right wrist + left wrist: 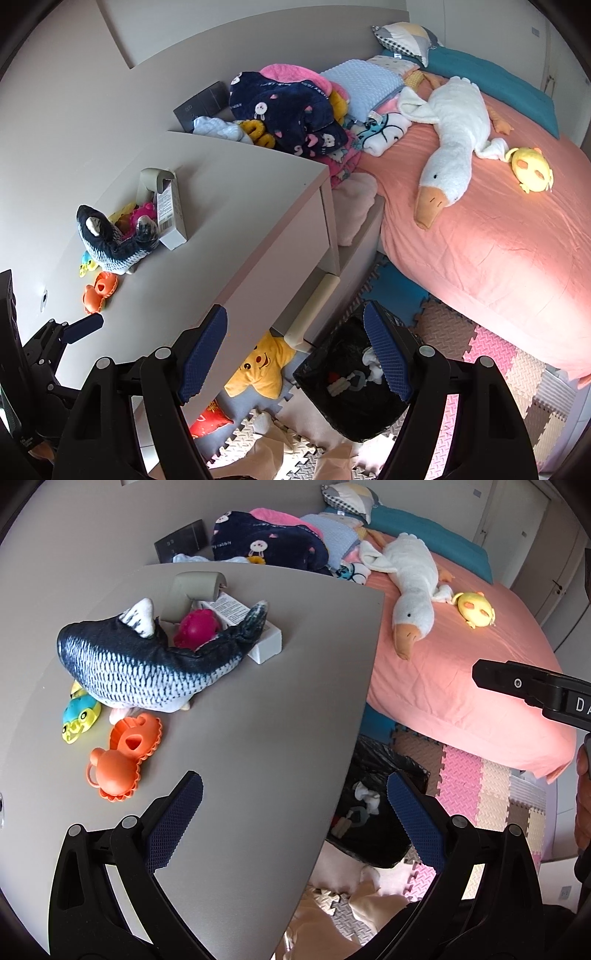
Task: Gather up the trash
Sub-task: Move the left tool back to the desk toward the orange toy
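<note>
A black-lined trash bin (pixel 354 391) stands on the floor mats beside the desk, with crumpled white tissue (pixel 371 360) and small scraps inside; it also shows in the left wrist view (pixel 373 812). My left gripper (pixel 293 797) is open and empty, hovering over the desk's right edge and the bin. My right gripper (pixel 295 334) is open and empty, above the bin and the desk corner. A white carton box (pixel 258 635) lies on the grey desk (pixel 258 738) behind a plush fish (pixel 147 664); the box also shows in the right wrist view (pixel 171 214).
Orange toys (pixel 122 757), a yellow-blue toy (pixel 79 716) and a magenta toy (pixel 195 627) lie on the desk. The pink bed (pixel 480 240) holds a goose plush (pixel 450 140), a yellow plush (pixel 532 173) and piled clothes (pixel 288 107). A yellow star plush (pixel 262 369) lies under the desk.
</note>
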The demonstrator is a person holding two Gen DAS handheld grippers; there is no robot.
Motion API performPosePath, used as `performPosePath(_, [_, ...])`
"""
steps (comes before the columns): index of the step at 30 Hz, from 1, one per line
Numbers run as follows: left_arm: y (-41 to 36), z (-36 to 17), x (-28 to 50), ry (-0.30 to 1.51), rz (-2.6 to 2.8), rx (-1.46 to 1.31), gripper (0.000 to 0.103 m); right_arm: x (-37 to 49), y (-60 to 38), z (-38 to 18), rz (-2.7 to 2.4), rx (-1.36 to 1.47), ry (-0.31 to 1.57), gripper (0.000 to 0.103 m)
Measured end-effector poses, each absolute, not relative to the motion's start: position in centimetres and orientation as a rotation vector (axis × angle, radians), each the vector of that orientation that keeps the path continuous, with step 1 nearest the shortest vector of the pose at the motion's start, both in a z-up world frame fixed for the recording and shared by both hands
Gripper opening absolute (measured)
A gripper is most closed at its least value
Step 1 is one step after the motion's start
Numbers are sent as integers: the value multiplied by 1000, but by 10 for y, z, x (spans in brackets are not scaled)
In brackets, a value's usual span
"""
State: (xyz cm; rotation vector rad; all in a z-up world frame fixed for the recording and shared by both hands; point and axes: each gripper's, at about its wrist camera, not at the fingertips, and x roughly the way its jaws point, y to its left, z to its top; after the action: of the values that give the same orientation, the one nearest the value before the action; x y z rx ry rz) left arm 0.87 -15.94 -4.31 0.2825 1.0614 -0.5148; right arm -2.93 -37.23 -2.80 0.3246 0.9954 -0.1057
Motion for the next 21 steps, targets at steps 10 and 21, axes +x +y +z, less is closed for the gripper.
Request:
performPosePath(10, [-125, -42, 23, 1044, -463, 276, 96, -9, -343, -27, -62, 304, 1011, 77])
performPosePath(21, [-86, -42, 51, 1027, -406, 293, 96, 14, -308, -21, -18, 260, 1023, 77])
